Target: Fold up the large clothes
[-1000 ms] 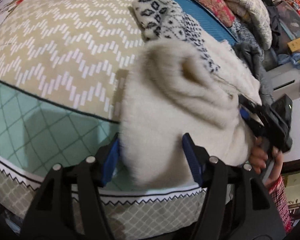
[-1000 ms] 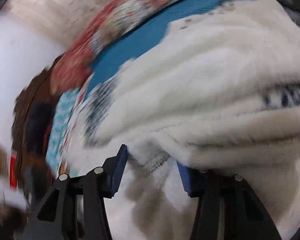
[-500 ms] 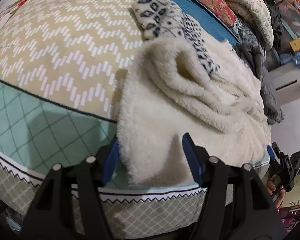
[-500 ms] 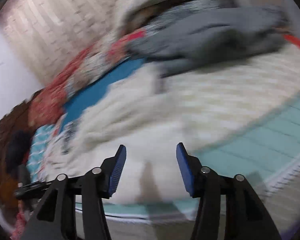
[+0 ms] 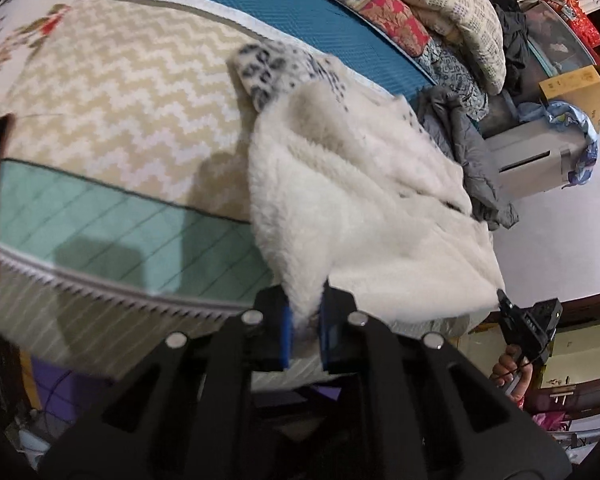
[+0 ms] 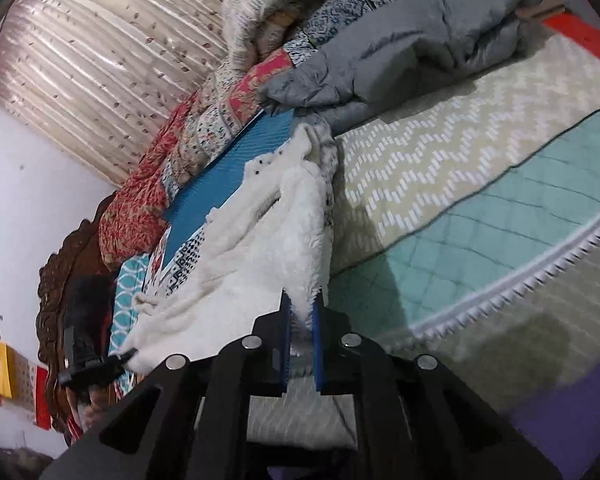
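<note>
Both the left claw [image 5: 303,330] and the right claw [image 6: 300,330] are clamped on near corners of the fleece [image 5: 340,200], which lies rumpled on the bed [image 5: 120,120], so folding looks barely begun.

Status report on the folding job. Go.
Left gripper shut on white fleece edge. Right gripper shut on it too. Fleece bunched on bed, unfolded. Grey jacket beside it.

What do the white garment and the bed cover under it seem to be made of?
The white garment looks like soft fleece or sherpa-type pile, matte: its surface is thick and fuzzy. The bed cover is probably quilted woven cloth, matte, with a zigzag print and stitched diamond lines.
</note>
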The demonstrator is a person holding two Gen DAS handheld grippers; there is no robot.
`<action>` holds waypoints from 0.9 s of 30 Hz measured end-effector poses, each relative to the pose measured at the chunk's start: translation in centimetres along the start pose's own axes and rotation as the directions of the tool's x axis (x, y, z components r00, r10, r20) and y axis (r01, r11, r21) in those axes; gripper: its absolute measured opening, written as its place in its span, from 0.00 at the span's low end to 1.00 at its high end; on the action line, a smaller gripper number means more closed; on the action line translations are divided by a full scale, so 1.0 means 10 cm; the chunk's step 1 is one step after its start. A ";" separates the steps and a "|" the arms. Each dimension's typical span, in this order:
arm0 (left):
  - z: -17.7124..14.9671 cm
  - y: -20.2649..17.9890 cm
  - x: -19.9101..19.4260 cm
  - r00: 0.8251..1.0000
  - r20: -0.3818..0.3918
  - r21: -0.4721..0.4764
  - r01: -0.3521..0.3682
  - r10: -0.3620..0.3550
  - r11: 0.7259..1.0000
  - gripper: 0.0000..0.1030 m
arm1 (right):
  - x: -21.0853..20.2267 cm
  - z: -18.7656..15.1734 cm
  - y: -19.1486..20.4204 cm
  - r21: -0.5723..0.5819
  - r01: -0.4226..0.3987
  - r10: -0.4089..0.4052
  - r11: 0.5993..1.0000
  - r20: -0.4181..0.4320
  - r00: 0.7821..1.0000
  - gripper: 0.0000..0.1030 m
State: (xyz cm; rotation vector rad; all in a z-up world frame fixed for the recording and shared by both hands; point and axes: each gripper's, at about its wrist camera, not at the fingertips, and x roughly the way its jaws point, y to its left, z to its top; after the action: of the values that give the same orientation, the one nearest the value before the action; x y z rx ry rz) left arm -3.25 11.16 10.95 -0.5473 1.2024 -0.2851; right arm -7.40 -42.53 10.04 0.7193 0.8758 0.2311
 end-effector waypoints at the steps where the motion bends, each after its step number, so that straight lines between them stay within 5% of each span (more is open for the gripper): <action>1: -0.03 0.05 -0.02 1.000 -0.006 -0.004 -0.011 0.011 1.000 0.09 | -0.01 -0.08 -0.06 0.011 -0.004 0.004 1.000 -0.016 1.000 0.98; 6: -0.29 0.39 0.51 0.980 -0.087 -0.018 -0.182 0.180 0.983 0.11 | 0.47 -0.63 -0.47 0.094 0.120 -0.104 0.988 -0.152 0.983 0.98; 8: -0.39 0.55 0.83 0.966 -0.126 -0.039 -0.230 0.224 0.972 0.16 | 0.57 -0.77 -0.61 0.140 0.097 -0.085 0.985 -0.093 0.992 0.97; 12: -0.37 0.53 0.65 0.985 -0.068 -0.063 -0.165 0.161 0.984 0.21 | 0.41 -0.70 -0.53 0.125 0.111 -0.101 0.986 -0.085 0.991 0.88; 17: -0.40 0.51 -0.03 0.987 0.115 -0.036 -0.107 0.110 0.994 0.22 | -0.03 -0.52 -0.34 0.043 0.101 -0.104 0.994 0.060 0.993 0.79; 21: -0.38 0.22 -0.13 0.987 0.154 0.104 -0.064 0.047 0.993 0.22 | 0.39 -0.37 0.38 -0.200 -0.023 0.008 0.979 -0.077 0.997 0.79; 24: -0.29 -0.11 0.12 0.988 0.134 0.225 -0.106 0.077 0.969 0.22 | 0.99 -0.39 1.13 -0.388 -0.102 0.040 0.916 -0.165 0.985 0.79; 27: -0.30 -0.18 0.35 0.994 0.083 0.279 -0.096 0.076 0.956 0.22 | 1.64 -0.55 1.87 -0.573 -0.159 0.020 0.804 -0.242 0.970 0.79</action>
State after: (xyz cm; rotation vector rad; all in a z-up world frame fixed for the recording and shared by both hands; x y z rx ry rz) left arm -4.71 7.24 8.34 -0.2537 1.0903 -0.3536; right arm 0.65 -18.37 9.86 0.1456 0.9183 0.6525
